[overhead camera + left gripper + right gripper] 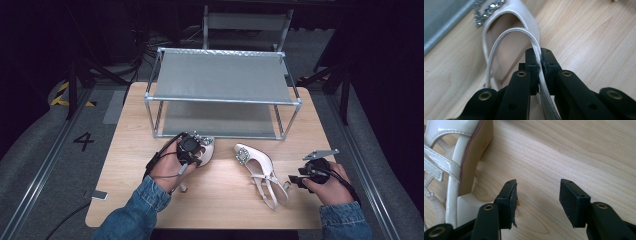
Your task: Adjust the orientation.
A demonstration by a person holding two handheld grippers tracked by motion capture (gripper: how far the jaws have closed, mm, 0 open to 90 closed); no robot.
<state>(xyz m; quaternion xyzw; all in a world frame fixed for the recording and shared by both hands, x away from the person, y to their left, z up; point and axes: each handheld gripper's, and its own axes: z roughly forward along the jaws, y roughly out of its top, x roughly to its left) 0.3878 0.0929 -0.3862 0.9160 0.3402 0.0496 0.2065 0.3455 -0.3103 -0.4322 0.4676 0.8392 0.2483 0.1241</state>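
The shoe rack (222, 77) is waiting behind; the left shoe (206, 150) is sitting before it, the left gripper (539, 63) pinching its thin strap (509, 33). That strap could be slipping free. The right gripper (537, 195) is gaping, empty.

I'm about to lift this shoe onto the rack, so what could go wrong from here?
1. The left gripper pinches only the thin strap of the left shoe; it may slip or the shoe may swing.
2. The dangling shoe could knock the rack rail.
3. The right gripper stands open beside the other shoe, whose heel it could nudge.
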